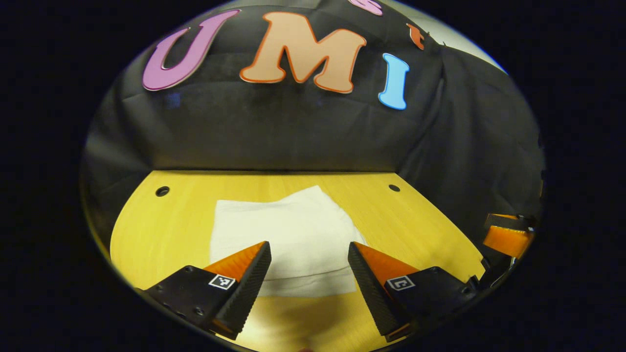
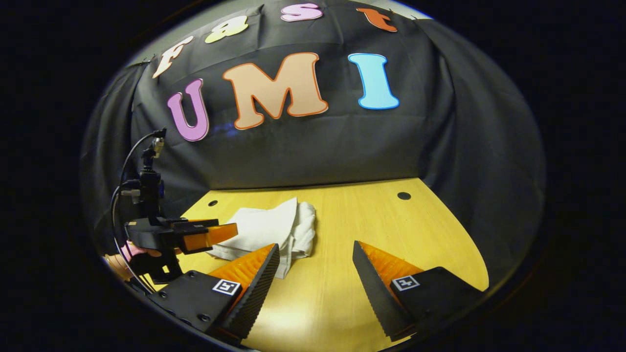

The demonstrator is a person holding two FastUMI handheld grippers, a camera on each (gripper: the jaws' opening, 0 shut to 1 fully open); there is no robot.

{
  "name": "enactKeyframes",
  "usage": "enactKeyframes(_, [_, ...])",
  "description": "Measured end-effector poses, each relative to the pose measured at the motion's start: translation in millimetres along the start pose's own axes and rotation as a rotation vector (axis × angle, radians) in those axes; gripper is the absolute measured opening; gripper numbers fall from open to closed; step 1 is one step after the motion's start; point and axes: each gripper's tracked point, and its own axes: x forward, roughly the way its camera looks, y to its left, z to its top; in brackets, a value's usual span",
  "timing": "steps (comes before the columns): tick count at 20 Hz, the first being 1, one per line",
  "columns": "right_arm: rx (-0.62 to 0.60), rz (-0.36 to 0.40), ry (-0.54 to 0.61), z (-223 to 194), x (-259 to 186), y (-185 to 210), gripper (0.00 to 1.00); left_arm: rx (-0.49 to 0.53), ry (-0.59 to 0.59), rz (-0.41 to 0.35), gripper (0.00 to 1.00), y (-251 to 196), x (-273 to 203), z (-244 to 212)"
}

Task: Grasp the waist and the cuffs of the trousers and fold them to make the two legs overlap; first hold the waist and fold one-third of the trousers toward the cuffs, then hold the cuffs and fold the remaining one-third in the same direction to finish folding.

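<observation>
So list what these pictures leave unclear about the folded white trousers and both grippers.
- Folded white cloth trousers: waist and cuffs are tucked inside the folds in both views.
- Near edge of the trousers: partly behind the left gripper fingers in the left gripper view.
- Right gripper: open, empty; the left gripper view cuts it off at the edge.

No readable words, brands or numbers. The left gripper (image 1: 309,252) and right gripper (image 2: 315,249) carry small black-and-white square markers (image 1: 221,281) on both fingers (image 1: 247,286), bearing patterns only.

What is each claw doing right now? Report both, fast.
Left claw: open, holding nothing, above the folded white trousers.
Right claw: open, holding nothing, over the table.
</observation>
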Motion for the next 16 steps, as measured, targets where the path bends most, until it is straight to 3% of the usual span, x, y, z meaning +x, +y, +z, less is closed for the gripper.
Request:
enactKeyframes(4, [-0.011,0.044,-0.052,8,-4,31,0.96,0.0,-0.039,0.108,0.96,52,-46,11])
enactKeyframes(8, [0.004,0.041,-0.108,20,-5,48,0.96,-0.002,-0.057,0.191,0.96,95,-85,9])
enactKeyframes(16, [0.013,0.001,-0.109,14,-10,56,0.96,-0.088,-0.038,0.218,0.96,121,-115,-13])
